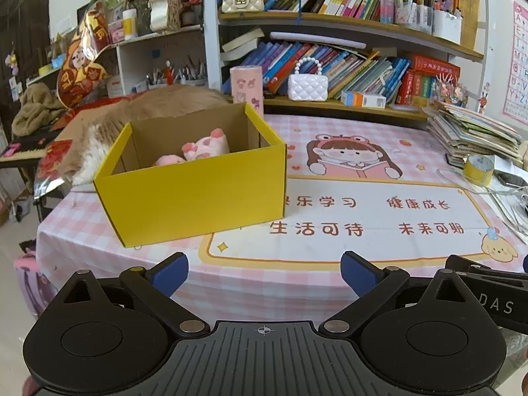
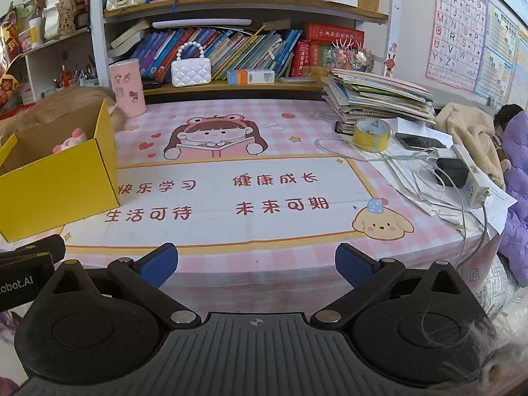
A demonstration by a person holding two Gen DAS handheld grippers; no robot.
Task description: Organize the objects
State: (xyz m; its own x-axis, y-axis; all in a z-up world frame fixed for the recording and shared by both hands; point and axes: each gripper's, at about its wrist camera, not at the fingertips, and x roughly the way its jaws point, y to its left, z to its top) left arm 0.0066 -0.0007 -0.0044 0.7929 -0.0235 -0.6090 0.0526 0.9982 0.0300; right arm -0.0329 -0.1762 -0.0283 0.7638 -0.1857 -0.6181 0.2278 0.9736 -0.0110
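Observation:
A yellow cardboard box (image 1: pixel 198 194) stands open on the left part of the pink checked tablecloth (image 1: pixel 330 283). Inside it lie pink plush toys (image 1: pixel 204 147), partly hidden by the box wall. The same yellow box (image 2: pixel 56 181) shows at the left edge of the right wrist view, with a bit of pink plush (image 2: pixel 71 142) visible in it. My left gripper (image 1: pixel 264 274) hovers over the table's near edge, open, nothing between its blue pads. My right gripper (image 2: pixel 255 265) is beside it, also open and empty.
A pink cylinder (image 2: pixel 127 87) stands behind the box. A stack of books (image 2: pixel 379 102), a yellow tape roll (image 2: pixel 371 135), a phone (image 2: pixel 419 142), papers and a power strip with cables (image 2: pixel 468 178) crowd the right side. Bookshelves (image 2: pixel 231 0) line the back. A furry animal (image 1: pixel 158 109) lies behind the box.

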